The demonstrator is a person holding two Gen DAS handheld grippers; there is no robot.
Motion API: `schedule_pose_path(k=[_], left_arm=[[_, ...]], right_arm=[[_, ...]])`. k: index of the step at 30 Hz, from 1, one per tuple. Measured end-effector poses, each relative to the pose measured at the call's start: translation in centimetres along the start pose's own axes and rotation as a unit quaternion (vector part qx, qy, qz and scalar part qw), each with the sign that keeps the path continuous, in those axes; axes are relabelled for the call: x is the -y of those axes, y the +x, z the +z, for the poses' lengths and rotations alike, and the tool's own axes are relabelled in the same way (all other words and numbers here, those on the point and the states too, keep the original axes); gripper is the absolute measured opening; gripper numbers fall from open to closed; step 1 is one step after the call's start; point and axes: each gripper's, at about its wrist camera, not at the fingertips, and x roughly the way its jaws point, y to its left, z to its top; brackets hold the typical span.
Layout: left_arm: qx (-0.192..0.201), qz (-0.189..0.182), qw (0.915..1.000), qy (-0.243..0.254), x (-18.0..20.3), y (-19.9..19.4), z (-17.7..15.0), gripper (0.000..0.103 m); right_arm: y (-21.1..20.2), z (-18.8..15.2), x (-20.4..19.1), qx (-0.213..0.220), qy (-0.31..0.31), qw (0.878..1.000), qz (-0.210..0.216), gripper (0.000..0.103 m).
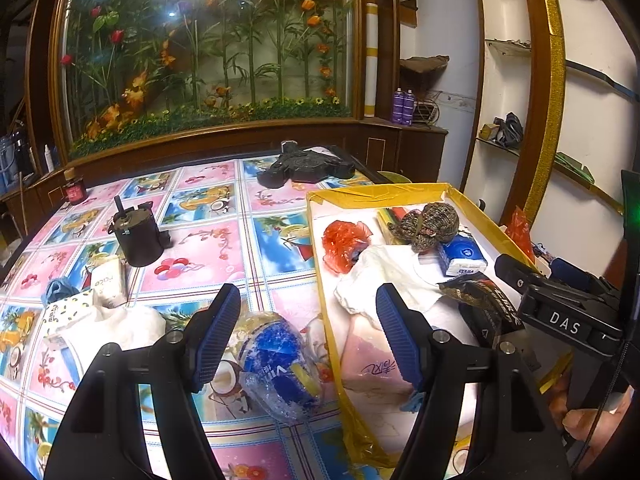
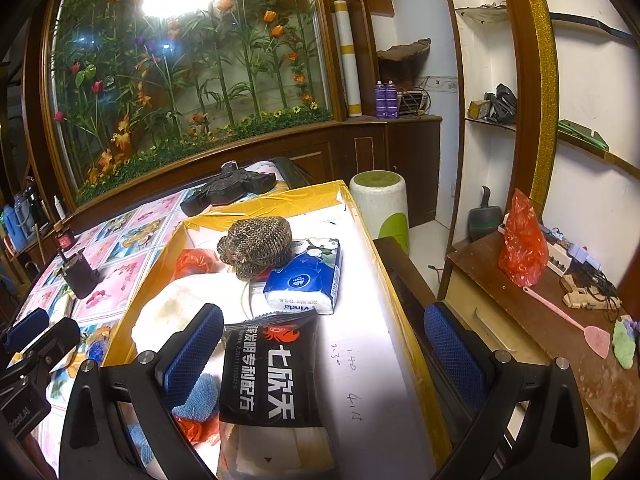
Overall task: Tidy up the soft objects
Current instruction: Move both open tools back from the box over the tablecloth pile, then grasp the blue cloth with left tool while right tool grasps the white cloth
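Observation:
A crumpled blue-and-clear tissue wrapper (image 1: pixel 276 356) lies on the flowered tablecloth (image 1: pixel 208 252), between the fingers of my open left gripper (image 1: pixel 308 336), untouched by the pads. To its right stands a yellow-taped box (image 1: pixel 320 248) holding a red plastic bag (image 1: pixel 344 240), a knitted brown piece (image 1: pixel 428 224), a blue tissue pack (image 1: pixel 464 256), a white cloth (image 1: pixel 384 276) and a pink cloth (image 1: pixel 376 360). My right gripper (image 2: pixel 324 352) hangs open over the box. A black packet (image 2: pixel 272 376) with white lettering lies beside its left finger; the right finger is far from it.
On the cloth stand a black canister (image 1: pixel 138 236), a small red jar (image 1: pixel 74 190), a white tube (image 1: pixel 110 280), a patterned tissue pack (image 1: pixel 68 312) and a black flat object (image 1: pixel 308 166). Right of the box are a stool (image 2: pixel 380 204) and a side table (image 2: pixel 520 320) with a red bag (image 2: pixel 522 240).

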Motion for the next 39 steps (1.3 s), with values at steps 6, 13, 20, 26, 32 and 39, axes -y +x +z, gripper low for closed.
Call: schedule_pose_path(k=[6,13,20,26,32,39], left_arm=[[-0.004,0.005,1.0,0.0,-0.4,0.2,0.1,0.069],[-0.001,0.039,0.9986,-0.037,-5.3,0.7,1.5,0.07],[-0.015,0.088,0.9918,-0.092,-11.9,1.4,1.8,0.07],[-0.022,0.121,0.9856,-0.116,-17.7,1.6,2.1,0.07],[-0.079,0.11,0.9765,-0.168,-25.4,3.3,1.3,0.07],[-0.136,0.076,0.9693,-0.19,-28.4,6.1,-0.2,0.07]], right_arm=[[0.1,-0.1,-0.1,-0.001,-0.003,1.0,-0.001,0.102],[-0.2,-0.1,-0.3,0.01,-0.008,1.0,-0.004,0.102],[-1.2,-0.5,-2.5,0.005,-0.016,1.0,0.025,0.102],[-2.8,0.3,-7.7,-0.011,-0.055,0.993,0.103,0.102],[-1.5,-0.3,-14.2,-0.088,-0.097,0.968,0.214,0.102],[1.9,-0.3,-21.2,-0.143,-0.123,0.945,0.269,0.102]])
